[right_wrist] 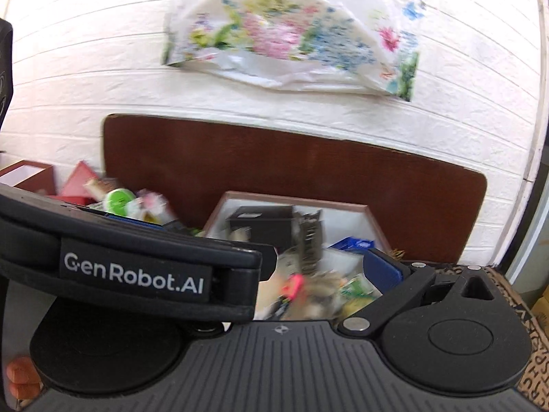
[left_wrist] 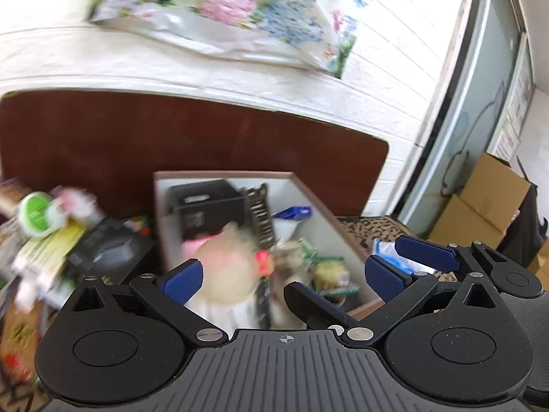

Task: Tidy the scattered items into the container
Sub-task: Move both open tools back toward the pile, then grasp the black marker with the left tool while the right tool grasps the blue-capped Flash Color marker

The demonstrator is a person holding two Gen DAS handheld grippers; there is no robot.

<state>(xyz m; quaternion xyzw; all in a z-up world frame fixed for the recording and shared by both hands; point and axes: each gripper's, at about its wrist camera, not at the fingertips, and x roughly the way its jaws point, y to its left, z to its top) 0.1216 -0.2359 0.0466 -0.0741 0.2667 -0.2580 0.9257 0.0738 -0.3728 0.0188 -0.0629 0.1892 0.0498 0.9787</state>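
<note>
Left tongs gape wide over the brown-rimmed box, a pale round item just ahead between them. Right tongs: spread unclear, left side masked.

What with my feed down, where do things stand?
Left claw open over box. Right claw open, partly hidden behind left. Box holds items; scattered pile left of it.

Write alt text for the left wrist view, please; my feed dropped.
The left gripper hangs open over a white-lined box crowded with items, a blurred pale round object showing between its blue fingers. More clutter, including a green-lidded tub, lies left of the box; the right gripper shows at right.
</note>
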